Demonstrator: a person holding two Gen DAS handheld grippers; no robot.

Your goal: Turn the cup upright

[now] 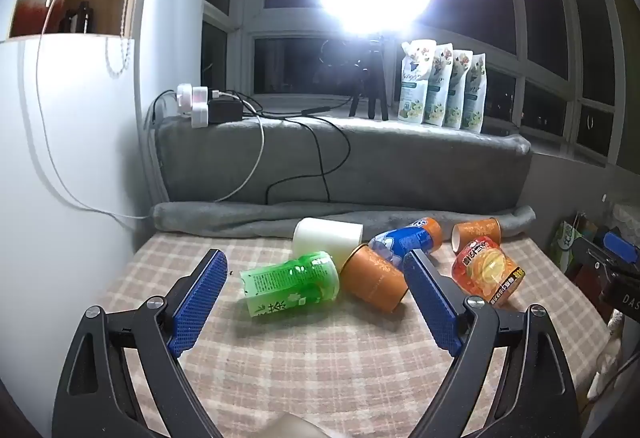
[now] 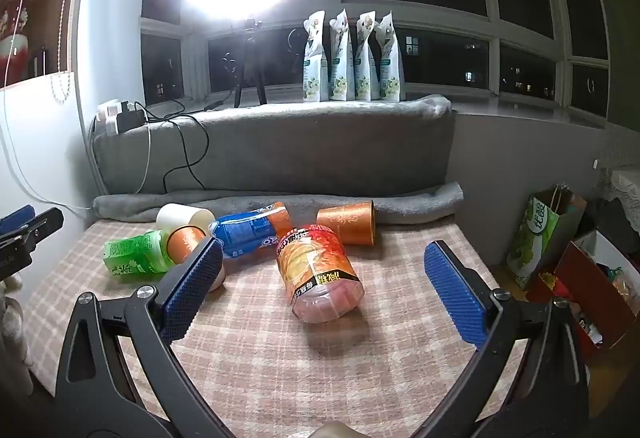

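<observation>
Right wrist view: right gripper spread wide, empty, bracketing toppled orange-label clear plastic cup; long axis roughly along fingers. Left gripper also wide, empty, farther off.

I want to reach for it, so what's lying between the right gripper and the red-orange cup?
Nothing: in the right wrist view only bare checked cloth lies between the open right gripper and the tipped red-orange cup.

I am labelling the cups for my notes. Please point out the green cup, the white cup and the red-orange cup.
green cup (image 1: 290, 284), left wrist view, middle of its side.
white cup (image 1: 328, 238), left wrist view, its side wall.
red-orange cup (image 2: 318, 268), right wrist view, its printed label.
</observation>
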